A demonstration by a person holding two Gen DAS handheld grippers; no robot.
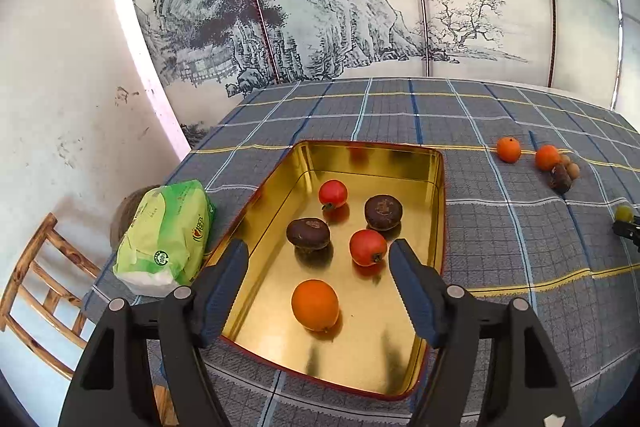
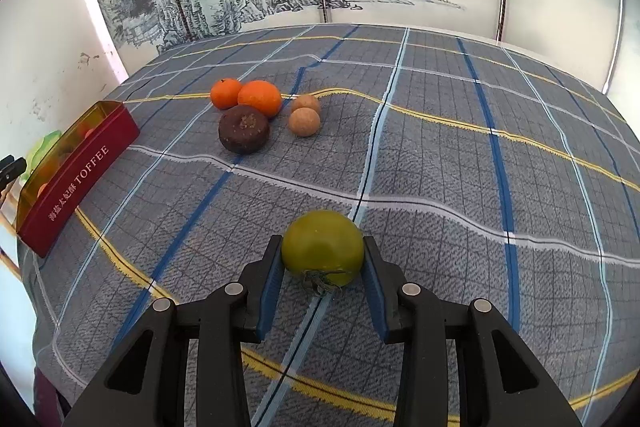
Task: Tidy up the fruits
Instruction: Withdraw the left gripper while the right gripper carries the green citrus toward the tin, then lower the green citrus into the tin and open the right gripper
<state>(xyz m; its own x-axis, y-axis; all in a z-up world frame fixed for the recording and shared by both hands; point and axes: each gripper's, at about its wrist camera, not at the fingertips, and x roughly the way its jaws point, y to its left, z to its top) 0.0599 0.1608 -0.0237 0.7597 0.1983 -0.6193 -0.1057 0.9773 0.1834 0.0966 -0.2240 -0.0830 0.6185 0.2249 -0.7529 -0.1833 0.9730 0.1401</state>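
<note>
My left gripper [image 1: 318, 291] hangs over the gold tin [image 1: 438, 211] with its jaws spread wide and nothing between the pads; the orange [image 1: 315, 304] lies on the tin floor just below, at the 6 o'clock end. My right gripper [image 2: 323, 263] is clamped on the green fruit [image 2: 322, 247], low over the plaid cloth [image 2: 440, 155]. The grip sits on the round sides (smooth skin), so I judge it could squirt out on the way. The tin stands at 9 o'clock from there; dropping in hard could knock the red fruits [image 1: 368, 247] about.
</note>
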